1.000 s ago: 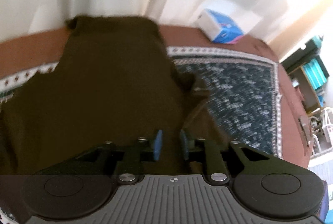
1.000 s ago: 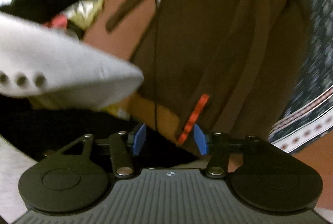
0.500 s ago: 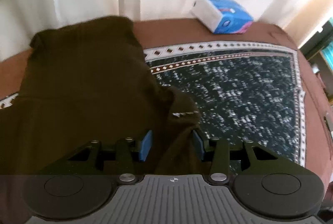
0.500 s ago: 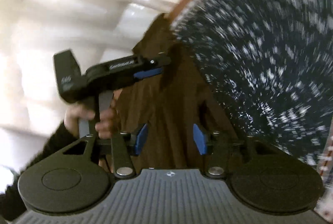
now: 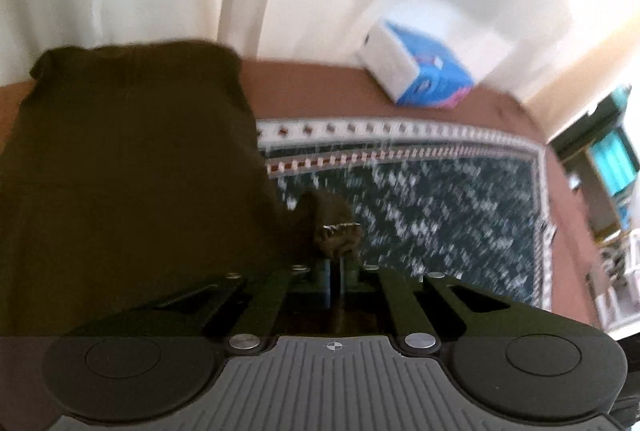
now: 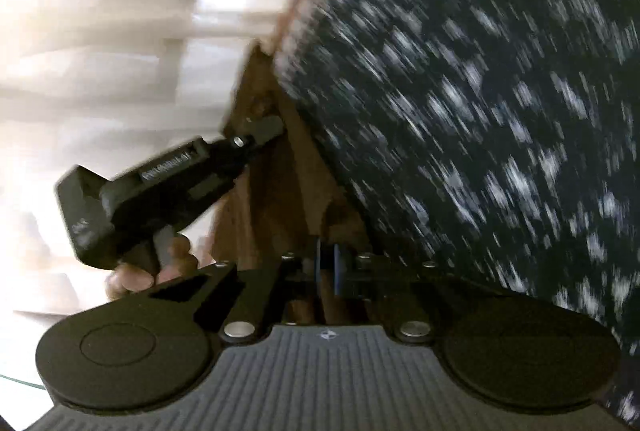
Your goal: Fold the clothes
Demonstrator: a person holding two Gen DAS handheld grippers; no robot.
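A dark brown garment lies spread over the left part of a bed covered by a dark patterned blanket. The left gripper has its blue pads pinched together on a bunched edge of the garment. The right gripper is likewise clamped on brown fabric. A blue and white tissue pack sits near the far edge.

Dark brown garment lies spread over the patterned bedspread — one bunched corner pinched up.
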